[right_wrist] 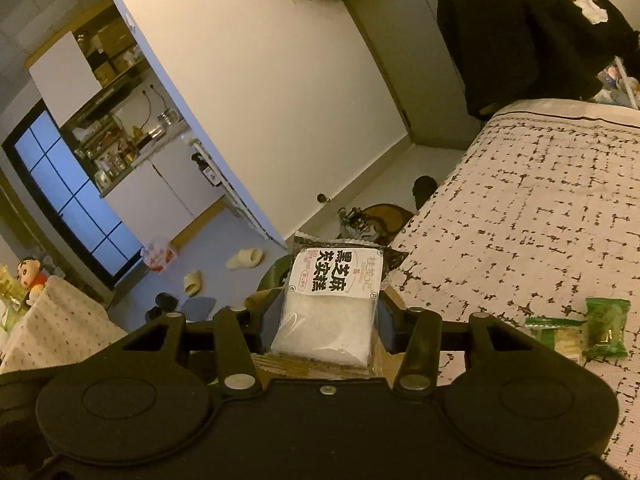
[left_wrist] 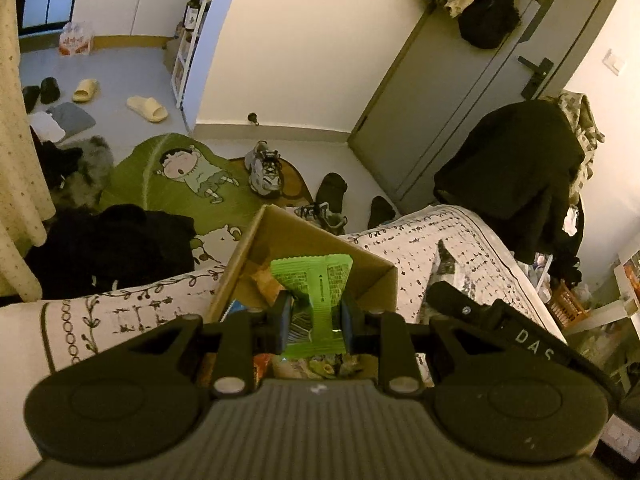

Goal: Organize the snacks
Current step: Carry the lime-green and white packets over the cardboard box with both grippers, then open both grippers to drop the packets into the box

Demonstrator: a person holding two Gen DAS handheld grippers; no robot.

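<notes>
My left gripper (left_wrist: 314,320) is shut on a bright green snack packet (left_wrist: 320,284) and holds it over an open cardboard box (left_wrist: 372,264) that stands on the bed; other snack packs lie inside the box. My right gripper (right_wrist: 320,320) is shut on a clear snack pack with a black-and-white label (right_wrist: 332,292), held upright above the bed's left edge. Two green wrapped snacks (right_wrist: 600,326) lie on the bedspread to the right of the right gripper. The right gripper's body (left_wrist: 500,320) shows in the left wrist view, beside the box.
The patterned bedspread (right_wrist: 540,220) fills the right side. On the floor lie a green cartoon rug (left_wrist: 168,176), sneakers (left_wrist: 264,168), slippers (left_wrist: 146,109) and dark clothes (left_wrist: 108,244). A door (left_wrist: 460,100) and a chair draped in black clothing (left_wrist: 516,176) stand behind the bed.
</notes>
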